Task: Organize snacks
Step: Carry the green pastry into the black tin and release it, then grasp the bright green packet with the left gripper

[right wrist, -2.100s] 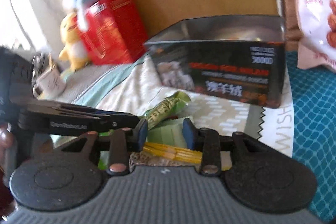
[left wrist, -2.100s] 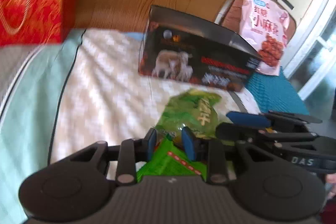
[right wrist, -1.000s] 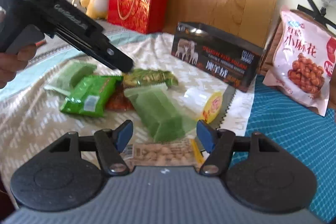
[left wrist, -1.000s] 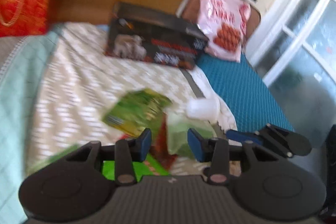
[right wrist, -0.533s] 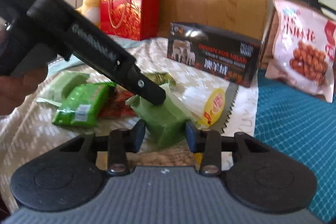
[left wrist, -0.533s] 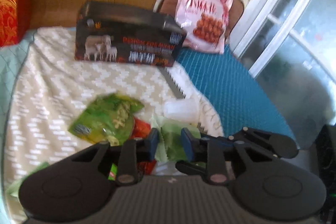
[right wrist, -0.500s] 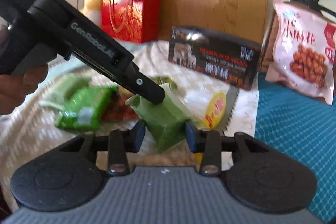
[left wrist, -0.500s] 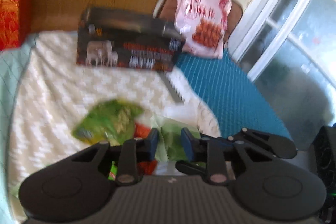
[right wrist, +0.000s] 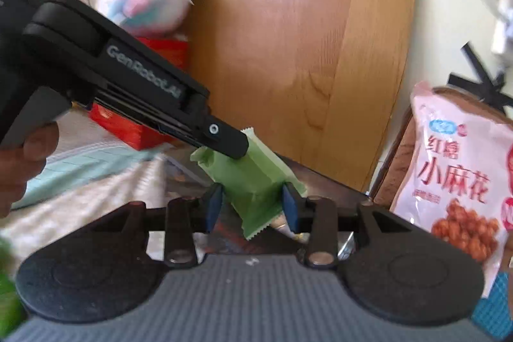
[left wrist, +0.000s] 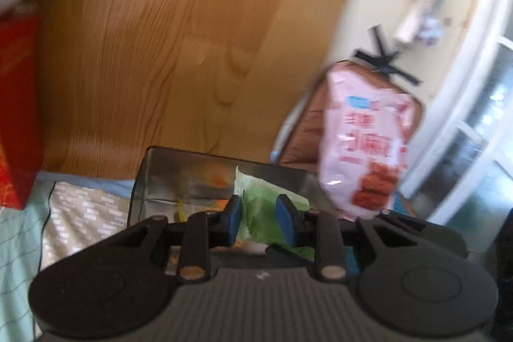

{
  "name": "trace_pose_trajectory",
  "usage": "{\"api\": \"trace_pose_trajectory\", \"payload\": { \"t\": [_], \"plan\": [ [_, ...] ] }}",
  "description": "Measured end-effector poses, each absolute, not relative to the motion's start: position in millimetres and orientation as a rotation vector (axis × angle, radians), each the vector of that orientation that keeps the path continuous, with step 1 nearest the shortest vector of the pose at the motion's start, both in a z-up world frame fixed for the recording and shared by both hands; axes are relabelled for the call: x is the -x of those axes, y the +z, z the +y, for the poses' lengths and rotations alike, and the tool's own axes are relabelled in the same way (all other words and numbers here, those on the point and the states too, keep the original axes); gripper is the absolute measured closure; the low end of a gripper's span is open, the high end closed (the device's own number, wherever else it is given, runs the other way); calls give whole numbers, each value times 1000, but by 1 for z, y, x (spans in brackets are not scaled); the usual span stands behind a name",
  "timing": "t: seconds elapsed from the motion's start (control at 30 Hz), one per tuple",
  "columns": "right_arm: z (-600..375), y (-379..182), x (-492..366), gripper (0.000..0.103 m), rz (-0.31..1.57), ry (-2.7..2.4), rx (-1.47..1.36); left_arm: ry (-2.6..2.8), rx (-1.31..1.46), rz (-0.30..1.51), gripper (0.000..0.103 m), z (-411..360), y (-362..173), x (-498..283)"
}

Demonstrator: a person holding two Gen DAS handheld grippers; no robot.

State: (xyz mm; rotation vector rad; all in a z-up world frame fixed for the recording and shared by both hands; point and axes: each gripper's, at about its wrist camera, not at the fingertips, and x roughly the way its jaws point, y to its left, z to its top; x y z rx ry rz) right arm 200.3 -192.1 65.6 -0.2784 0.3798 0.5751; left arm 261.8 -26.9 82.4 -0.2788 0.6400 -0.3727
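A pale green snack packet (right wrist: 253, 181) hangs in the air, gripped from two sides. My right gripper (right wrist: 251, 209) is shut on its lower half, blue pads pressing both flanks. My left gripper (right wrist: 235, 148) reaches in from the left and pinches the packet's upper end. In the left wrist view the same packet (left wrist: 259, 210) sits between the pads of the left gripper (left wrist: 259, 221), which is shut on it. Right behind the packet stands the black box (left wrist: 179, 156), its open top showing a shiny inside with some orange wrappers.
A large pink snack bag (right wrist: 458, 169) leans on a brown chair at the right. A red gift bag (right wrist: 154, 53) with a plush toy (right wrist: 150, 2) on it stands at the left against the wooden headboard. A hand (right wrist: 19, 156) holds the left gripper. Patterned bedcover (left wrist: 80, 213) lies below.
Both grippers closed on the green packet, lifted it off the bedcover and carried it forward to the black box. The other snacks on the bed have dropped out of view.
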Motion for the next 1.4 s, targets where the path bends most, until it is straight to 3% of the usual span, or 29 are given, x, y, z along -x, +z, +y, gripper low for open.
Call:
{"api": "trace_pose_trajectory", "payload": {
  "t": [0.13, 0.33, 0.57, 0.73, 0.97, 1.13, 1.27, 1.4],
  "plan": [
    [-199, 62, -221, 55, 406, 557, 227, -324, 299, 704, 79, -23, 58, -279],
    [-230, 69, -200, 55, 411, 566, 120, -288, 237, 656, 79, -18, 63, -256],
    [-262, 57, -142, 52, 451, 543, 60, -232, 164, 644, 75, -11, 72, -188],
    [-278, 45, -93, 52, 509, 524, -6, -178, 246, 711, 75, 39, 51, -128],
    [-238, 39, -48, 52, 586, 730, -34, -69, 352, 766, 74, 121, 33, -35],
    [-178, 36, -25, 51, 604, 882, 53, -112, 421, 785, 74, 139, 23, 2],
    [-144, 34, -7, 35, 572, 894, 156, -177, 419, 779, 74, 132, 23, 6],
    [-119, 24, 0, 30, 558, 782, 335, -223, 419, 790, 74, 119, 17, 6]
  ]
}}
